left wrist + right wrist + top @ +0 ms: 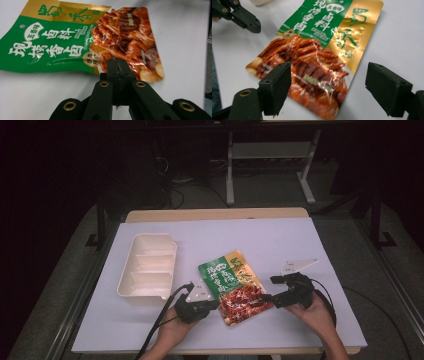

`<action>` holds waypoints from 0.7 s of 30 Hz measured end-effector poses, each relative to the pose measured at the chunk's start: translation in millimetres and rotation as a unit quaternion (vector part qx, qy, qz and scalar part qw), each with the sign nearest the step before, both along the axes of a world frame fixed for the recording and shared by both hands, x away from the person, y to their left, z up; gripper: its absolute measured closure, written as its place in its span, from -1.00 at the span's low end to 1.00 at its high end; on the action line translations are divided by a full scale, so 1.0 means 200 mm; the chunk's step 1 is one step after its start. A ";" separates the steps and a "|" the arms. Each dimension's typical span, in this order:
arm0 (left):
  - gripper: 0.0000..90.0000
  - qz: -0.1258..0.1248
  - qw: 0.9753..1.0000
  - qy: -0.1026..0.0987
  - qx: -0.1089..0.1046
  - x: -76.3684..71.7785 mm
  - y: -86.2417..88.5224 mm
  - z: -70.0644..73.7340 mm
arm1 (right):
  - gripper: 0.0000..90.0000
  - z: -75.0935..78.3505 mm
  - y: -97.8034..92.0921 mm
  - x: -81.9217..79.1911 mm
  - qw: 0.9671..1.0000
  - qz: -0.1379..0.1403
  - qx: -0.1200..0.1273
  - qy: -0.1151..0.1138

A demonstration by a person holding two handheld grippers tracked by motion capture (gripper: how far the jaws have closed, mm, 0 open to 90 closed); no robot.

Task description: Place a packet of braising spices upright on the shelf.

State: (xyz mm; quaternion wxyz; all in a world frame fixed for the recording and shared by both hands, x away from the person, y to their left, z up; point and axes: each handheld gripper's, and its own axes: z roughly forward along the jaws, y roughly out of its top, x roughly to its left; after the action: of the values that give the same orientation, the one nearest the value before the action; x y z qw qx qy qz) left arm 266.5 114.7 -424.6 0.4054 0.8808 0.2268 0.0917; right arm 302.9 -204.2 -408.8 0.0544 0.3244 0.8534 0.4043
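Bare table (280, 240) beyond pouch (235, 285) & to its right; tray (147, 267) blocks left.

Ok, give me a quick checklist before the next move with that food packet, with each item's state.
1. Left tool shut: ok, jaws closed at the food packet edge.
2. Left tool really pinching the packet: cannot tell.
3. Right tool open: ok, jaws spread over the packet's picture end.
4. Packet flat on the table: ok.
5. White tray empty and upright: ok.
6. Path from packet to tray free: ok.
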 end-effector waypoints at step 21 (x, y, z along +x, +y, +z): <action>1.00 0.013 0.998 0.021 0.061 0.14 -0.12 -0.07 | -0.60 0.07 0.21 0.37 0.998 0.005 -0.046 0.039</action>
State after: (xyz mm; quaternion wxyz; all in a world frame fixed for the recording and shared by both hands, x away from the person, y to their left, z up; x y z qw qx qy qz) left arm 293.7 90.5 -438.6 0.3450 0.9024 0.2410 0.0925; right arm 377.3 -162.8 -395.4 0.0339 0.3330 0.8742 0.3519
